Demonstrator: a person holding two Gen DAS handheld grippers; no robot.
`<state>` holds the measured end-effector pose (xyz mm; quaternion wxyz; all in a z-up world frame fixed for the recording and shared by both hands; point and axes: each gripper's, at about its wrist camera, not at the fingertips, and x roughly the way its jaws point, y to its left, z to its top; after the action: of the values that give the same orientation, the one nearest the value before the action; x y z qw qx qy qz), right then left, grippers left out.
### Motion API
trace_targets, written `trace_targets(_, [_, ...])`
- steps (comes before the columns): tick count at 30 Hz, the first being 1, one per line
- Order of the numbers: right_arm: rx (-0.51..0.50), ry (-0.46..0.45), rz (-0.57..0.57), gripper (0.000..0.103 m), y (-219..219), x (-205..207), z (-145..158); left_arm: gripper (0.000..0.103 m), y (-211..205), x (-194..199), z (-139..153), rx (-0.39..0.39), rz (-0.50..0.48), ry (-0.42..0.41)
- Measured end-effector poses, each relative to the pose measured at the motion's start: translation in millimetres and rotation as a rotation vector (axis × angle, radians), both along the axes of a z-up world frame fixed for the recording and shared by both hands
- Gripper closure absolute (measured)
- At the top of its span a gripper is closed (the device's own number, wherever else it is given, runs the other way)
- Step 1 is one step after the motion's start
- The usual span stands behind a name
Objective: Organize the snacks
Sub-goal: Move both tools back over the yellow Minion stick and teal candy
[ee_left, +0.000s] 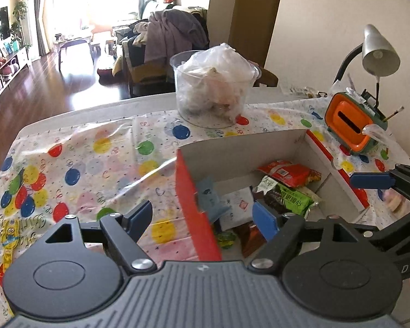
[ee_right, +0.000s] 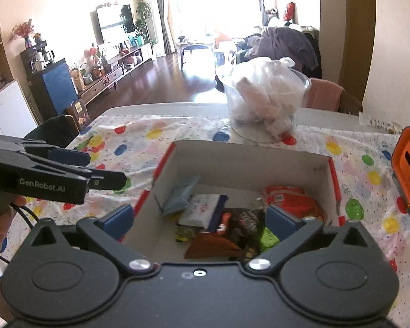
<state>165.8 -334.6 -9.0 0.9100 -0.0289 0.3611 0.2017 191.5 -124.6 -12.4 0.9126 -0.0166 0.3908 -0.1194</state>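
A red cardboard box (ee_left: pixel 194 191) with a white inside stands on the table and holds several snack packets: a red one (ee_left: pixel 289 172), a green one (ee_left: pixel 289 199), a white one (ee_left: pixel 235 207) and a pale blue one (ee_left: pixel 210 196). My left gripper (ee_left: pixel 205 218) is open and empty, its jaws either side of the box's left wall. My right gripper (ee_right: pixel 202 218) is open and empty, just above the box (ee_right: pixel 248 161) and its packets (ee_right: pixel 289 199). Each gripper shows at the edge of the other's view, the right one (ee_left: pixel 374 180) and the left one (ee_right: pixel 68 164).
A clear plastic tub (ee_left: pixel 213 90) stuffed with a plastic bag stands at the table's far side. An orange and green holder (ee_left: pixel 352 125) and a desk lamp (ee_left: pixel 380 52) are at the right. A balloon-print cloth (ee_left: pixel 82 164) covers the table. A chair is behind.
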Motion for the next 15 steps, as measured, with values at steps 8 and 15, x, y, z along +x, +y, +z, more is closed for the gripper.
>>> trace_targets(8, [-0.008, -0.011, 0.003, 0.0, 47, -21, -4, 0.02, 50, -26, -4, -0.012, 0.0, -0.02])
trace_targets(15, [-0.019, 0.007, 0.046, 0.0, 96, -33, -15, 0.02, 105, -42, -13, 0.02, 0.036, -0.026])
